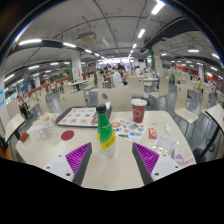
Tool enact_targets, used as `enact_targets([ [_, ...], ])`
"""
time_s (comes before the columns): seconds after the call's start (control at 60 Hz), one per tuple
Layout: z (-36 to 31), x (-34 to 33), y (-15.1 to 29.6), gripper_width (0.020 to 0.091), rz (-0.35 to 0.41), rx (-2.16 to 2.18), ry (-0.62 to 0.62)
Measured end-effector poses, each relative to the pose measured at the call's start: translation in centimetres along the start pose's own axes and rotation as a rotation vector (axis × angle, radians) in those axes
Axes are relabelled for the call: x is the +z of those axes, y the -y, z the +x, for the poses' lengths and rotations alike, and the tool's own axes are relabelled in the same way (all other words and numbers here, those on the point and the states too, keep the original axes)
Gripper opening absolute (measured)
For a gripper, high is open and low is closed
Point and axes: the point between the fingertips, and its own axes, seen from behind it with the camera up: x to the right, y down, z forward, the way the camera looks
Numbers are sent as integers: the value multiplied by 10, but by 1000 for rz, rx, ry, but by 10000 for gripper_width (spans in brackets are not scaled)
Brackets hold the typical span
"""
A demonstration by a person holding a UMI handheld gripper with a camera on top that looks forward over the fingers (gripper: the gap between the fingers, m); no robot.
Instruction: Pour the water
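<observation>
A clear plastic bottle [104, 128] with a green cap and a yellow-green label stands upright on the pale round table [112, 172], just ahead of my fingers and slightly nearer the left one. Beyond it, to the right, a brown paper cup [139, 109] stands on the table. My gripper [112, 158] is open, its purple pads [78, 155] spread wide apart with only bare table between them. Neither finger touches the bottle.
A red lid [67, 134] and a white holder [46, 126] sit left of the bottle. A tray [75, 116] lies behind it; small items [130, 128] and clear wrapping [170, 147] lie to the right. Chairs [186, 112], tables and people [117, 76] fill the hall beyond.
</observation>
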Motion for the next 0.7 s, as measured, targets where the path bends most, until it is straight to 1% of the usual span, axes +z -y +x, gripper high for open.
enact_targets([
  [0.05,-6,28,2,823,19,-12,-15],
  [0.217,-12,115,-2,817,15,-46,-110],
  [0.267,-12,137,-1,799,23,-44,-126],
  [0.283,-12,142,-2,775,22,-43,-135],
  [0.317,-9,155,-6,506,4,-41,-158],
  [0.35,-4,157,2,494,46,-43,-192],
  [0.4,1,165,5,473,64,-26,-236],
  [0.467,-6,165,3,465,56,-6,-240],
  [0.5,-10,166,3,430,55,-10,-230],
  [0.533,-8,167,4,412,57,-22,-254],
  [0.55,-8,167,3,393,54,-23,-266],
  [0.583,-9,166,3,380,40,-30,-287],
  [0.65,-20,164,3,379,-14,-104,-315],
  [0.7,-32,159,13,379,-25,-148,-347],
])
